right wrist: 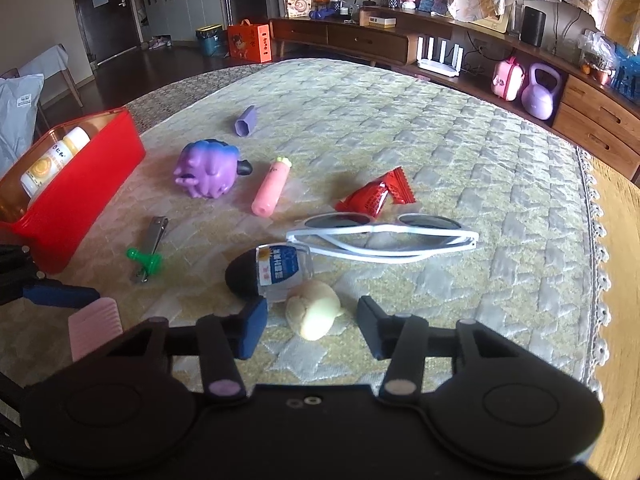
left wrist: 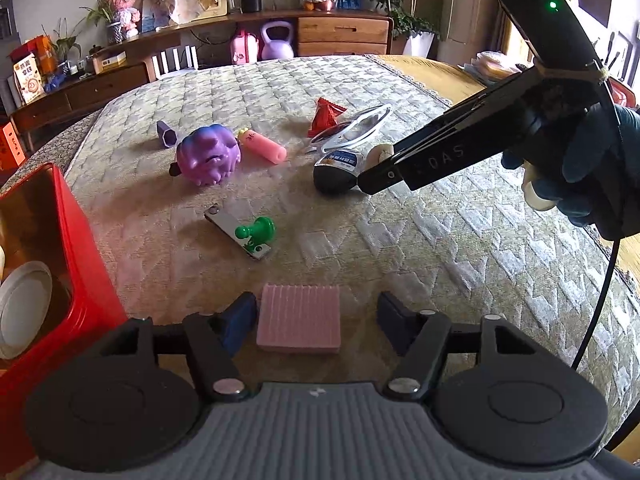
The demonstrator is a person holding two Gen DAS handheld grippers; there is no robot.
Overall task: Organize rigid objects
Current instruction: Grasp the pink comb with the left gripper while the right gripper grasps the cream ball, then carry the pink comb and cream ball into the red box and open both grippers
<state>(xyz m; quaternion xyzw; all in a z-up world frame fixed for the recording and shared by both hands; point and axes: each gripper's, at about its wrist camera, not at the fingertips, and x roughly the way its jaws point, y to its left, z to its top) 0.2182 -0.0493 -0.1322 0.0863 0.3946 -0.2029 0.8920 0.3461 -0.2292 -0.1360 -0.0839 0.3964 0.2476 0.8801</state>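
Lying between the left claw (left wrist: 316, 322) fingers: a pink ribbed block (left wrist: 299, 318).

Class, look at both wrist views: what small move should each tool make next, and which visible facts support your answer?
Probably finish closing. The left tool straddles the pink ribbed block, its left pad touching and a gap on the right. The right tool brackets the pale yellow lump with gaps on both sides. Neither grips yet, and the red box sits open nearby.
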